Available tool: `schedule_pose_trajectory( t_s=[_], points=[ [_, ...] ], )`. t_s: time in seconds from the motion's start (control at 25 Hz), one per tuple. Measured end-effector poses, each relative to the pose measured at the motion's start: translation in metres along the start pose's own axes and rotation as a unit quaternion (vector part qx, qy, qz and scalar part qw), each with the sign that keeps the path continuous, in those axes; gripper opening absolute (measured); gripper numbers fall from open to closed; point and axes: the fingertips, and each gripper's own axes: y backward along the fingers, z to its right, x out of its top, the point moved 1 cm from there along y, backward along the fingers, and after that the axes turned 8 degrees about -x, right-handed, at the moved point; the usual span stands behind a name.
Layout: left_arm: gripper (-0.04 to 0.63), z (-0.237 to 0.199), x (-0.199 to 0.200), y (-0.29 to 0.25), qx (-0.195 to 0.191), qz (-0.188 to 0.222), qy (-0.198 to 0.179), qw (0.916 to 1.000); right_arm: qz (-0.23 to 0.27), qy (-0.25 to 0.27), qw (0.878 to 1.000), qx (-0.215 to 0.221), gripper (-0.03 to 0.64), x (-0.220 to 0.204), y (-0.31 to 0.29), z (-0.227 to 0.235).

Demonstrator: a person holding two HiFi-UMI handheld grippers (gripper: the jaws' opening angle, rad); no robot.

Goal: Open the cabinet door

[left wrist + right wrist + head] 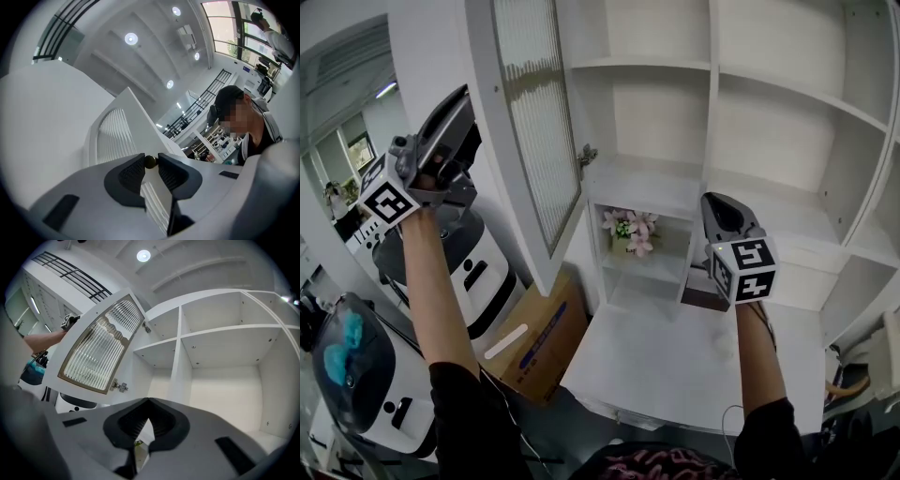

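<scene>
Cabinet door (pixel 534 131), ribbed glass in a white frame, stands wide open. It hangs off the left side of the white cabinet (pixel 769 141), hinged on its right edge in the head view, clear of the open shelves. Left arm (pixel 431 300) is stretched up and out on the door's outer side, forearm bare. Right arm (pixel 759 366) reaches forward over the tabletop (pixel 675 366), in front of the shelves, well apart from the door. Left gripper (pixel 455 108) is tilted upward at the door's free edge. Right gripper (pixel 722 211) is roughly level, jaws closed tip to tip, nothing in them. Left gripper jaws are clamped on the small brass door knob (pixel 150 161), a pad against each side as far as its view shows.
</scene>
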Motion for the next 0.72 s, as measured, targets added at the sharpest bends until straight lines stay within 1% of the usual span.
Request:
schedule_pose_trajectory(
  t_s=[0.16, 0.44, 0.56, 0.72],
  points=[
    [0.098, -0.011, 0.004, 0.026, 0.027, 0.019, 0.006, 0.9994, -0.002, 0.001, 1.0, 0.004, 0.015, 0.001, -0.003, -0.01],
    [0.098, -0.024, 0.006, 0.054, 0.075, 0.021, 0.007, 0.997, -0.002, 0.001, 1.0, 0.008, 0.014, 0.003, -0.005, -0.024],
    [0.084, -0.024, 0.005, 0.059, 0.084, 0.02, 0.012, 0.9962, -0.002, 0.0, 1.0, 0.011, 0.015, 0.004, -0.005, -0.029],
    [0.084, -0.024, 0.006, 0.058, 0.094, 0.018, 0.005, 0.9954, -0.001, -0.002, 1.0, 0.012, 0.015, 0.004, -0.003, -0.033]
  ],
)
